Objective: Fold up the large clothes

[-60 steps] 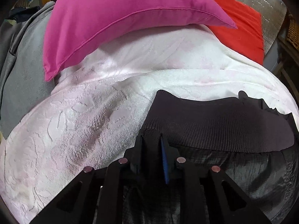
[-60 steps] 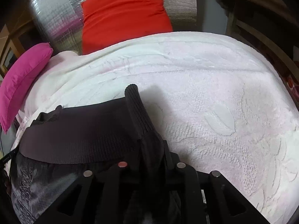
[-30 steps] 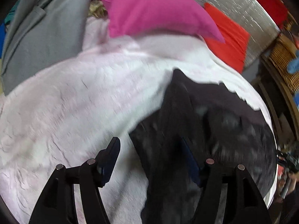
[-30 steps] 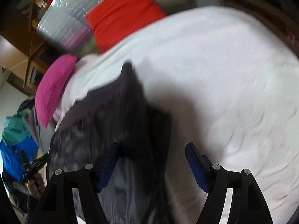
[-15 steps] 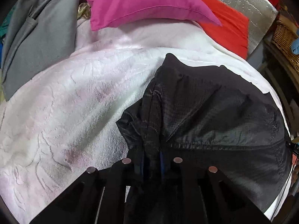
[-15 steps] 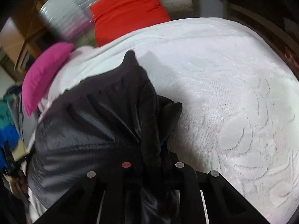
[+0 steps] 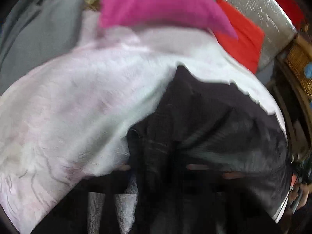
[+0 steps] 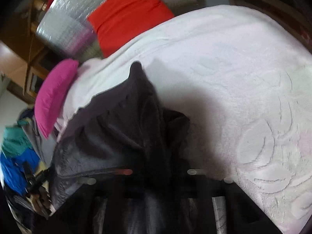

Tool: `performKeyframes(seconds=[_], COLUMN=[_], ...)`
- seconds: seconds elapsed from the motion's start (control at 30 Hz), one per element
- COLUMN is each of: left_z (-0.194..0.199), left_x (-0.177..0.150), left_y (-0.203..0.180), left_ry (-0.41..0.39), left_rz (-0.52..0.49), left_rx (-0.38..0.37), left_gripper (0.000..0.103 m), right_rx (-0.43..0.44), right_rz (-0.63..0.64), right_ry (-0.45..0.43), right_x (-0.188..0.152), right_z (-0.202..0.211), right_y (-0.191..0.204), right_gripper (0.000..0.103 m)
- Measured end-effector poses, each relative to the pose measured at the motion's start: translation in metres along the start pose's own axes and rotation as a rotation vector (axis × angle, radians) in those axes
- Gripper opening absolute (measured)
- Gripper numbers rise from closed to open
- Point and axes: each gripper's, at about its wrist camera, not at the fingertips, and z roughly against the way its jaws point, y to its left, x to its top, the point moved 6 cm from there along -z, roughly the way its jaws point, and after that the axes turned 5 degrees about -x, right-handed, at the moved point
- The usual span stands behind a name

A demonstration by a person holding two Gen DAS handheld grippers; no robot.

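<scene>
A large black jacket (image 7: 214,120) of shiny fabric lies spread on a bed with a white textured cover (image 7: 78,97). My left gripper (image 7: 158,163) is shut on a bunched fold at the jacket's left edge. In the right wrist view the same black jacket (image 8: 117,132) stretches to the left, and my right gripper (image 8: 158,169) is shut on a gathered fold at its right edge. The cloth hides both pairs of fingertips. Both views are blurred.
A pink pillow (image 7: 156,3) and a red cushion (image 7: 243,39) lie at the head of the bed against a silver foil panel (image 8: 66,29). Grey cloth (image 7: 39,29) lies beside the bed on the left. Blue and green clothes (image 8: 15,156) are heaped off the bed's edge.
One second ago both grippers stood open astride the jacket's edges. They have since closed on the fabric. The view has blurred over the last half second.
</scene>
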Motion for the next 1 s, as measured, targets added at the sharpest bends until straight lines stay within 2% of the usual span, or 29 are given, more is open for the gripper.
performKeyframes(seconds=[0.1,0.17,0.2,0.3,0.33,0.37,0.4,0.47,0.53,0.7,0.83,0.93,1.0], left_z=[0.009,-0.004,-0.003,0.015,0.025,0.033,0.044,0.069,0.082,0.084,0.061,0.030,0.032], left_x=[0.000,-0.008,-0.008,-0.009,-0.010,-0.012,-0.012,-0.017,-0.026,-0.064,-0.089,-0.103,-0.105], left_y=[-0.006,0.000,-0.001,-0.011,-0.013,-0.014,-0.013,-0.020,-0.033,-0.086,-0.106,-0.094,-0.091], left_ry=[-0.049,-0.012,-0.025,-0.075,-0.092,-0.113,-0.142,-0.220,-0.262,-0.320,-0.305,-0.188,-0.213], left_rz=[-0.038,-0.024,-0.041,-0.087,-0.103,-0.112,-0.119,-0.133,-0.151,-0.267,-0.340,-0.349,-0.366], left_rx=[0.028,0.030,0.050,0.120,0.141,0.165,0.199,0.249,0.269,0.285,0.350,0.386,0.401], left_gripper=[0.015,0.017,0.020,0.029,0.038,0.044,0.054,0.058,0.065,0.065,0.065,0.067,0.068], right_rx=[-0.057,-0.082,-0.108,-0.138,-0.139,-0.159,-0.199,-0.246,-0.256,-0.232,-0.261,-0.313,-0.332], right_rz=[0.092,0.070,0.082,0.088,0.064,0.060,0.078,0.142,0.180,0.337,0.409,0.428,0.425], right_ry=[-0.083,-0.031,-0.014,-0.064,-0.071,-0.092,-0.131,-0.198,-0.264,-0.322,-0.290,-0.207,-0.224], right_x=[0.003,0.002,-0.004,-0.007,-0.008,-0.010,-0.012,-0.017,-0.027,-0.068,-0.093,-0.109,-0.110], right_z=[0.021,0.010,0.000,0.007,0.015,0.024,0.035,0.059,0.081,0.089,0.046,0.013,0.017], right_y=[0.016,0.001,0.000,0.002,0.000,-0.001,0.001,0.014,0.031,0.089,0.123,0.111,0.108], right_gripper=[0.014,0.015,0.017,0.032,0.047,0.052,0.055,0.055,0.064,0.069,0.069,0.072,0.073])
